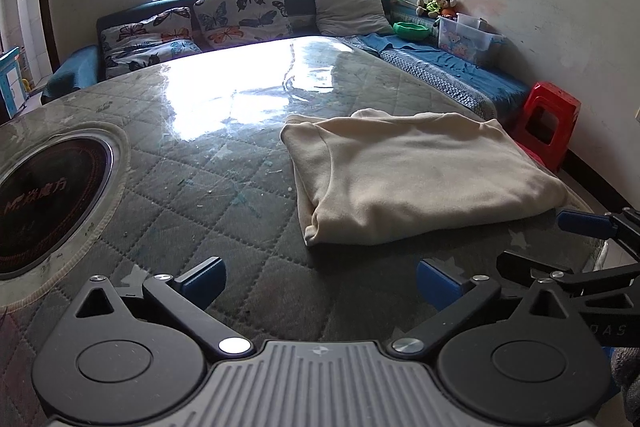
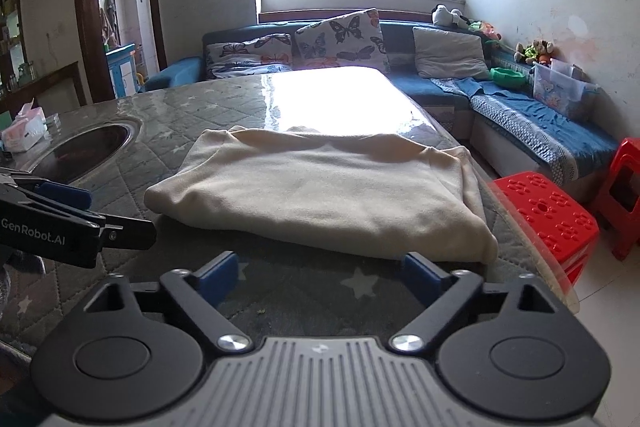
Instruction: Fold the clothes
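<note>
A cream garment (image 1: 420, 175) lies folded into a rough rectangle on the quilted table top (image 1: 200, 195); it also shows in the right wrist view (image 2: 320, 187). My left gripper (image 1: 320, 279) is open and empty, just short of the garment's near edge and a little to its left. My right gripper (image 2: 320, 275) is open and empty, right in front of the garment's near edge. The right gripper also shows at the right edge of the left wrist view (image 1: 560, 247), and the left one at the left edge of the right wrist view (image 2: 80, 211).
A round inset cooktop (image 1: 48, 199) sits in the table at left. Red plastic stools (image 2: 548, 215) stand off the table's right edge. A blue sofa with butterfly cushions (image 1: 240, 11) runs along the far wall. A tissue pack (image 2: 24, 131) lies far left.
</note>
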{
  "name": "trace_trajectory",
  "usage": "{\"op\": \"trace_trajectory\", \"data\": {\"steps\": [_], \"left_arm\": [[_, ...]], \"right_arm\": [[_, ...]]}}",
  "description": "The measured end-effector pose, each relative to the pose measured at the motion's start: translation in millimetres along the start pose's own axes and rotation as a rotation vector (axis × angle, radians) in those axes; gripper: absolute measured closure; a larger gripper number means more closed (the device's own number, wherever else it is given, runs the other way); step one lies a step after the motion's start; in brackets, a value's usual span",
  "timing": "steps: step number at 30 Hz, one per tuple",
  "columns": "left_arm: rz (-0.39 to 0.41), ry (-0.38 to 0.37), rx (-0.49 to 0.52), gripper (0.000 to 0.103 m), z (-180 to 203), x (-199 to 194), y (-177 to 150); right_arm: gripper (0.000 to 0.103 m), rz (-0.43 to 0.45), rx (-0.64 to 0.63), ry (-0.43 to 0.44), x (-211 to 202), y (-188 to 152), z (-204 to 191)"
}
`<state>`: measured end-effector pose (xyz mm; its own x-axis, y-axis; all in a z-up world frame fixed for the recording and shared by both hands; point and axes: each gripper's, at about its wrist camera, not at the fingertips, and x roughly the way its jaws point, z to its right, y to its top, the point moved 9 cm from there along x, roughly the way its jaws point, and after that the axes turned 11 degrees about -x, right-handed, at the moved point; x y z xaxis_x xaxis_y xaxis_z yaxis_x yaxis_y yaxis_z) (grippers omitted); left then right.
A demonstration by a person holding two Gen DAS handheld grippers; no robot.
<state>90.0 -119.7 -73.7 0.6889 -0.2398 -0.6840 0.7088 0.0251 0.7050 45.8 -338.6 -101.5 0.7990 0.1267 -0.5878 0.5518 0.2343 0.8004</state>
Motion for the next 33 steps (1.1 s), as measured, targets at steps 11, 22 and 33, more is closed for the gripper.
{"op": "trace_trajectory", "data": {"steps": [11, 22, 33], "left_arm": [[0.010, 0.001, 0.002, 0.000, -0.5, -8.7, -5.9], [0.029, 0.010, 0.002, 0.000, -3.8, -17.4, -9.9], [0.037, 0.012, 0.006, 0.000, -3.0, -23.1, -15.7]], "right_arm": [[0.003, 0.006, -0.023, 0.000, -4.1, -1.0, -9.7], [0.000, 0.010, -0.020, -0.002, -7.7, -3.4, -14.2], [0.000, 0.017, -0.016, -0.006, -14.2, -6.7, -14.8]]}}
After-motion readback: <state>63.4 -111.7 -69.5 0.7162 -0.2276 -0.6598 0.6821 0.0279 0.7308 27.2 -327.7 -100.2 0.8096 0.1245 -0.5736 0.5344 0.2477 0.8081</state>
